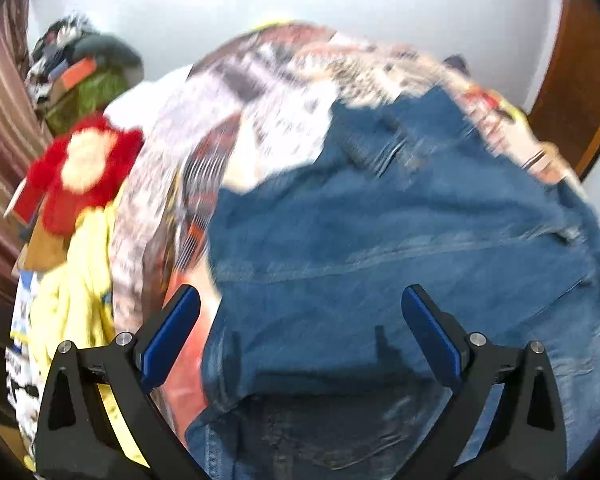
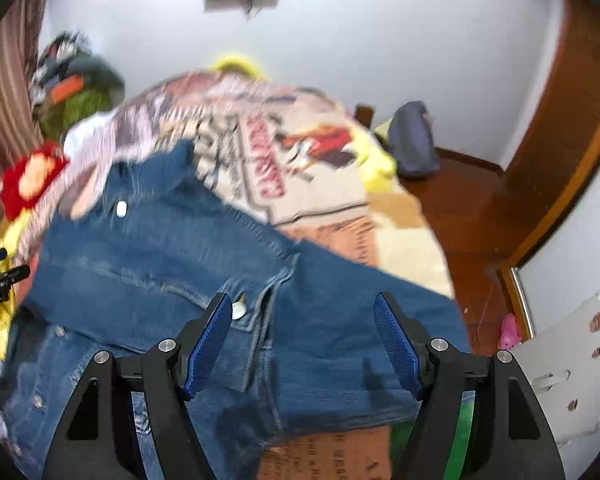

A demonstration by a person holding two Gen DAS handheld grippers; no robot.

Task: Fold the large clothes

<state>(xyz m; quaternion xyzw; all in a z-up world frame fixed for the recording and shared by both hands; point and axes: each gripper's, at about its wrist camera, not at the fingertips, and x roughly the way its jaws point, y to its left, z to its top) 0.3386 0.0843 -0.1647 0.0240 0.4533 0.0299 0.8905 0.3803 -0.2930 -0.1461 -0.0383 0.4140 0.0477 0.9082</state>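
1. left wrist view: left gripper [image 1: 300, 332] spread wide, nothing between the blue pads, hovering over the denim jacket [image 1: 400, 232].
2. right wrist view: right gripper [image 2: 302, 340] likewise apart and empty, poised above the jacket's button placket; one metal button [image 2: 239, 310] just beside the left pad.
3. denim jacket lying partly folded and rumpled on the bed, over a printed blanket [image 2: 300, 168]; near edge close below both grippers.
4. likely risks from here:
   - pinching only the top layer of denim, since layers overlap — fold then drags crooked.
   - catching the printed blanket together with the jacket, because cloth lies directly on cloth.
   - stiff, heavy denim slipping from the pads if gripped at a thick seam or on a button.
   - both views blurred, so edge and seam positions hard to judge.
5. counts:
   - denim jackets: one.
   - grippers: two, both open-fingered.
   - buttons clearly seen on the jacket: two — a second, pale one [image 2: 121, 209] near the collar.
   - red plush toys [image 1: 80, 172]: one, at the left bedside.
   - grey bags [image 2: 414, 140]: one, on the wooden floor beyond the bed.
   - clothes piles [image 1: 80, 76] by the striped curtain: one heap, items not countable.
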